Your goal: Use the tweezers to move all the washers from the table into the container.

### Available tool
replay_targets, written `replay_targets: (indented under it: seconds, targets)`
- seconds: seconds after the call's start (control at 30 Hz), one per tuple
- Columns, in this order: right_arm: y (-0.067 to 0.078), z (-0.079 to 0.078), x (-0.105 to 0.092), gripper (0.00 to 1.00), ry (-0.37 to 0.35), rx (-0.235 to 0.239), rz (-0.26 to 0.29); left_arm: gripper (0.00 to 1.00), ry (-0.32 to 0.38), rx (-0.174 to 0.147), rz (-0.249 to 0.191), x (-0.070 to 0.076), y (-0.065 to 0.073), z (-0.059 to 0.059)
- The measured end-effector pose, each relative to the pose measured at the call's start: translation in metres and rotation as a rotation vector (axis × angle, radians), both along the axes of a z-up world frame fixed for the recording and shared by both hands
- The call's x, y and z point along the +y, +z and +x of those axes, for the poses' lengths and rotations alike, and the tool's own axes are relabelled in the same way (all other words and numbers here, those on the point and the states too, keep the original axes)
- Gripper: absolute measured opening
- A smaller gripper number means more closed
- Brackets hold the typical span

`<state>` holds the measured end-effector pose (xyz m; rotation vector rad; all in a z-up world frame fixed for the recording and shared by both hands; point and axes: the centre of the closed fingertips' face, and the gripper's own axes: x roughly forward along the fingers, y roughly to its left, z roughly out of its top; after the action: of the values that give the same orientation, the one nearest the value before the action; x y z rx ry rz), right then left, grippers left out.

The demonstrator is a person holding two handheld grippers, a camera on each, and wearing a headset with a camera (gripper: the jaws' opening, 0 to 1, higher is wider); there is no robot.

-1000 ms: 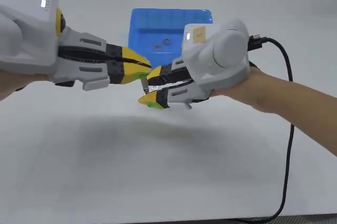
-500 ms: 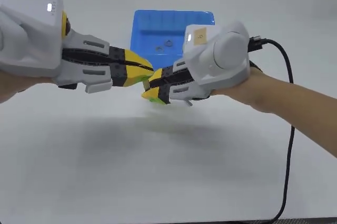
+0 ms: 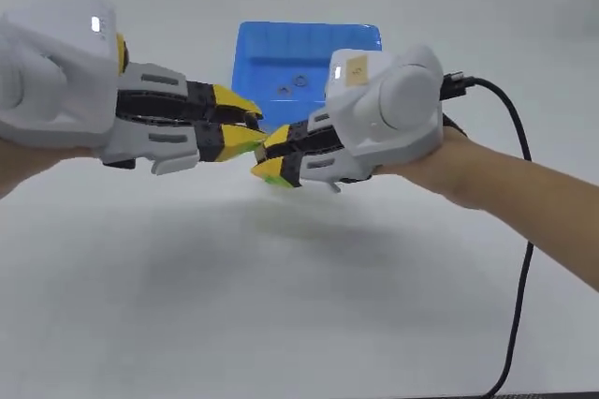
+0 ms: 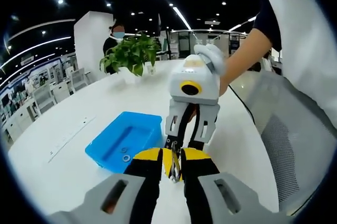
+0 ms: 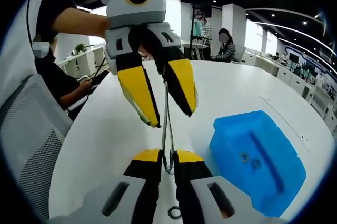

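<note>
Above the table (image 3: 281, 305), right gripper (image 5: 167, 156) clamps the tweezers (image 5: 166, 134); left gripper (image 3: 257, 125) straddles them, jaws apart, seemingly for a handover. Container (image 3: 309, 43) sits at twelve o'clock.

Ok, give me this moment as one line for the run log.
left claw: open around tweezers | right claw: shut on tweezers | container: two washers inside | one washer on table
</note>
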<state>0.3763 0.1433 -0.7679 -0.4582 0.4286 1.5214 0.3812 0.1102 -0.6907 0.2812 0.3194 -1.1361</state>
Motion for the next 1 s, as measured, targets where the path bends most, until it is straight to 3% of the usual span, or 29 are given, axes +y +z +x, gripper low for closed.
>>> replay_targets:
  seconds: [0.2, 0.23, 0.3, 0.37, 0.57, 0.67, 0.77, 1.0]
  targets:
    - [0.002, 0.002, -0.003, 0.10, -0.022, 0.005, 0.003, 0.31, 0.066, 0.004, -0.084, 0.002, 0.018, 0.000]
    - [0.002, 0.002, -0.003, 0.10, -0.025, 0.008, 0.004, 0.34, 0.088, -0.009, -0.088, 0.004, 0.020, 0.001]
    - [0.005, 0.002, -0.002, 0.09, -0.028, 0.010, 0.008, 0.47, 0.135, -0.026, -0.093, 0.008, 0.022, 0.003]
    - [0.010, 0.002, 0.000, 0.09, -0.028, 0.004, 0.015, 0.56, 0.162, -0.007, -0.117, 0.011, 0.022, 0.000]
    - [0.015, 0.001, 0.002, 0.09, -0.026, -0.001, 0.036, 0.54, 0.178, 0.007, -0.110, 0.020, 0.016, -0.013]
    - [0.018, -0.001, 0.003, 0.09, -0.023, 0.006, 0.068, 0.53, 0.202, 0.019, -0.135, 0.024, 0.015, -0.012]
    - [0.021, -0.001, 0.004, 0.09, -0.029, 0.005, 0.084, 0.52, 0.204, 0.022, -0.129, 0.025, 0.015, -0.011]
    - [0.032, 0.005, 0.001, 0.08, -0.047, 0.006, 0.116, 0.55, 0.227, 0.025, -0.161, 0.029, 0.023, -0.011]
